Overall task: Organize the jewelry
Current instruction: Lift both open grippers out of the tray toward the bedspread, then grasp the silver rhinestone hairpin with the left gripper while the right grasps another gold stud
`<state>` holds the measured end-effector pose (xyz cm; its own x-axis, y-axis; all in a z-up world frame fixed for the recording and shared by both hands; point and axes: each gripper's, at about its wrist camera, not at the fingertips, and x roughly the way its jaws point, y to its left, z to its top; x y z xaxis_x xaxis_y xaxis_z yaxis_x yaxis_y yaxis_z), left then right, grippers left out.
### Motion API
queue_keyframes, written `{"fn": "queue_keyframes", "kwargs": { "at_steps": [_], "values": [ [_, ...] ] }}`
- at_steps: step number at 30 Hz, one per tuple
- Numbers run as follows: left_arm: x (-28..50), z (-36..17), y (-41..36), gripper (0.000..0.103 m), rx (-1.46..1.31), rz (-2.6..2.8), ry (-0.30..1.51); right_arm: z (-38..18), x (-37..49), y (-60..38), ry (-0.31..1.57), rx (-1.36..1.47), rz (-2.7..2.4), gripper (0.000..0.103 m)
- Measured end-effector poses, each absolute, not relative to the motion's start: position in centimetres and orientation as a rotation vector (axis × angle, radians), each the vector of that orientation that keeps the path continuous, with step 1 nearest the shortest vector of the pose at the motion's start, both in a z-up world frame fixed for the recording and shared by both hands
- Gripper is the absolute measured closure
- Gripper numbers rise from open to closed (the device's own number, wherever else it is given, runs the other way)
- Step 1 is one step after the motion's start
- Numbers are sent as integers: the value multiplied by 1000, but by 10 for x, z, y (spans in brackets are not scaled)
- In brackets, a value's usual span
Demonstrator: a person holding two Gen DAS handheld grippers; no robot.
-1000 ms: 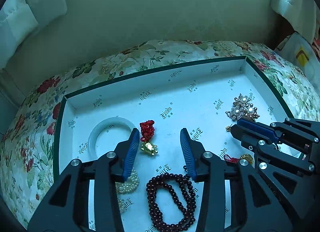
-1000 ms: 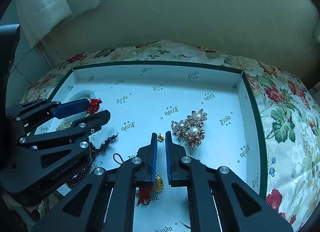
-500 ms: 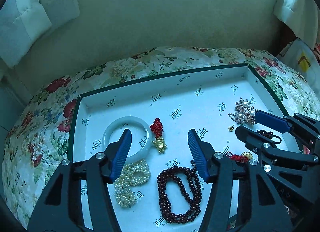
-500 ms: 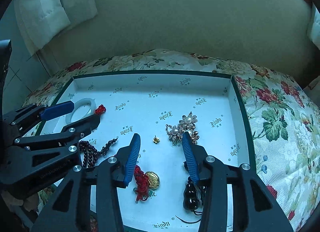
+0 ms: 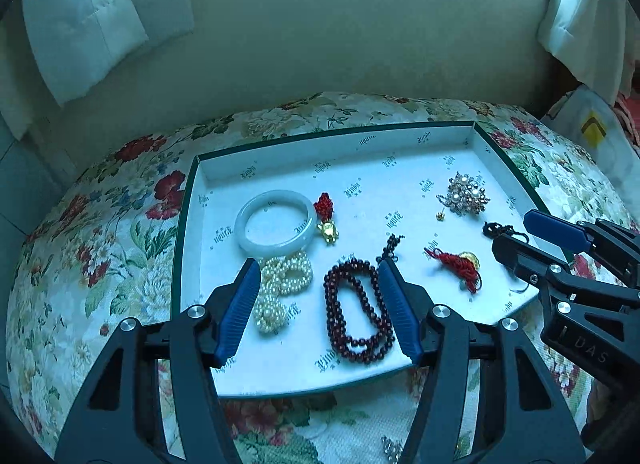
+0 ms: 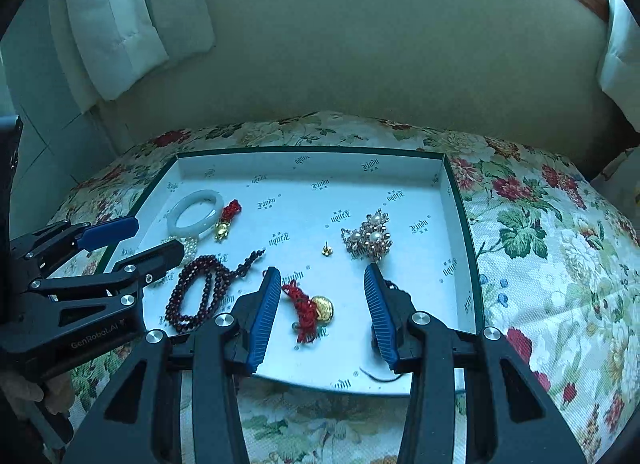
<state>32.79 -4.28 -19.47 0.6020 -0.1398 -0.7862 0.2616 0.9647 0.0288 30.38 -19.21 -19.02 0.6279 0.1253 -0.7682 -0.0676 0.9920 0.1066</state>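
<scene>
Both claws hung spread and empty over the near edge of the jewelry tray [image 5: 192,200]

From the left: the white bangle [image 5: 275,224] lay flat, the pearl strand [image 5: 280,284] heaped by the left gripper [image 5: 320,304]'s left finger, the dark red bead bracelet [image 5: 358,308] between its fingers, long axis running away from the claw; the red-tasselled gold charm [image 6: 310,308] lay between the right gripper [image 6: 320,312]'s fingers, tassel leftward, with the pearl brooch [image 6: 370,238] beyond
</scene>
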Motion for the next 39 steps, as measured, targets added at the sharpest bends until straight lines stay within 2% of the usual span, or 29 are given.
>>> {"fn": "queue_keyframes", "kwargs": {
  "at_steps": [15,30,33,39],
  "values": [
    [248,-223,-36,42,125,-256,999,-211,222,-184,982,97,128,59],
    [231,-234,-40,44,142,-277,1022,-216,207,-180,996,112,140,59],
    [228,-233,-38,49,139,-288,1016,-218,205,-179,1000,113,140,59],
    [225,-232,-36,49,109,-305,1028,-219,201,-180,998,116,140,59]
  ]
}}
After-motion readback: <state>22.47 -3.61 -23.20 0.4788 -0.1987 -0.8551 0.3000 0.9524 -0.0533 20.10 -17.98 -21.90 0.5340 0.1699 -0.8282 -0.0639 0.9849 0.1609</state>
